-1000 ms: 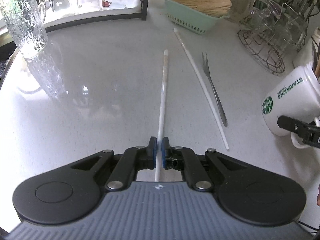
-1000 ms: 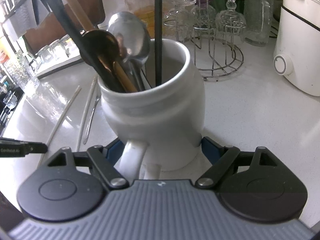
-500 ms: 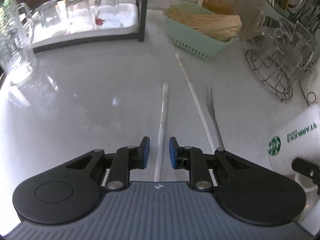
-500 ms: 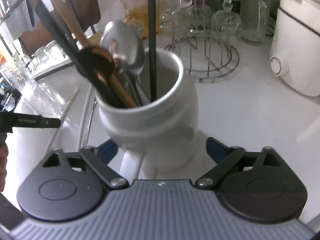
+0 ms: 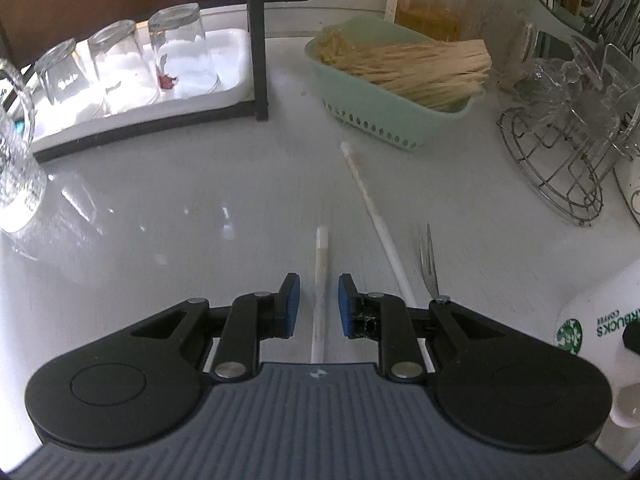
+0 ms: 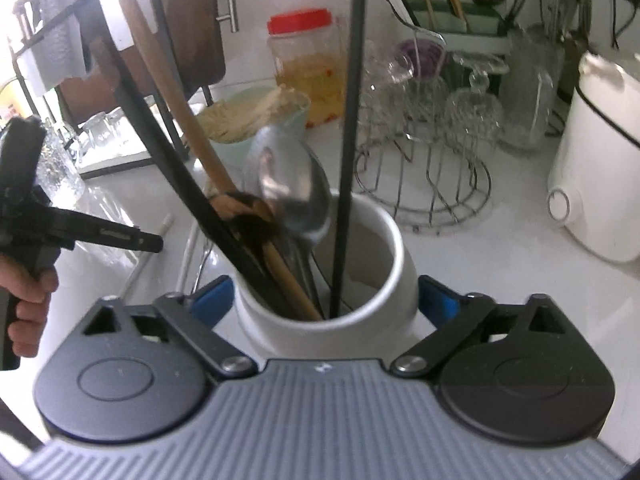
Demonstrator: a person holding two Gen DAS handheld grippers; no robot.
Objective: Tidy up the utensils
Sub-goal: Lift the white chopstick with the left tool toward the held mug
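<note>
My left gripper (image 5: 315, 306) is open above the white counter (image 5: 168, 208). A white chopstick (image 5: 321, 276) lies on the counter between its fingers, untouched. A second white chopstick (image 5: 374, 212) and a small metal fork (image 5: 429, 264) lie just to the right. My right gripper (image 6: 324, 300) is shut on a white Starbucks mug (image 6: 372, 280), which also shows in the left wrist view (image 5: 592, 320). The mug holds a silver spoon (image 6: 292, 192), a wooden-handled utensil (image 6: 180, 108) and black chopsticks (image 6: 348, 160). The left gripper shows in the right wrist view (image 6: 160, 245).
A green basket of wooden sticks (image 5: 404, 80) stands behind the chopsticks. A tray of upturned glasses (image 5: 120, 68) sits at back left, a glass jug (image 5: 16, 152) at far left. A wire rack of glassware (image 5: 568, 128) and a white appliance (image 6: 596, 160) stand at right.
My left gripper has opened, let go of the white chopstick and risen away from it. My right gripper has lifted the mug and tilted the view down into it.
</note>
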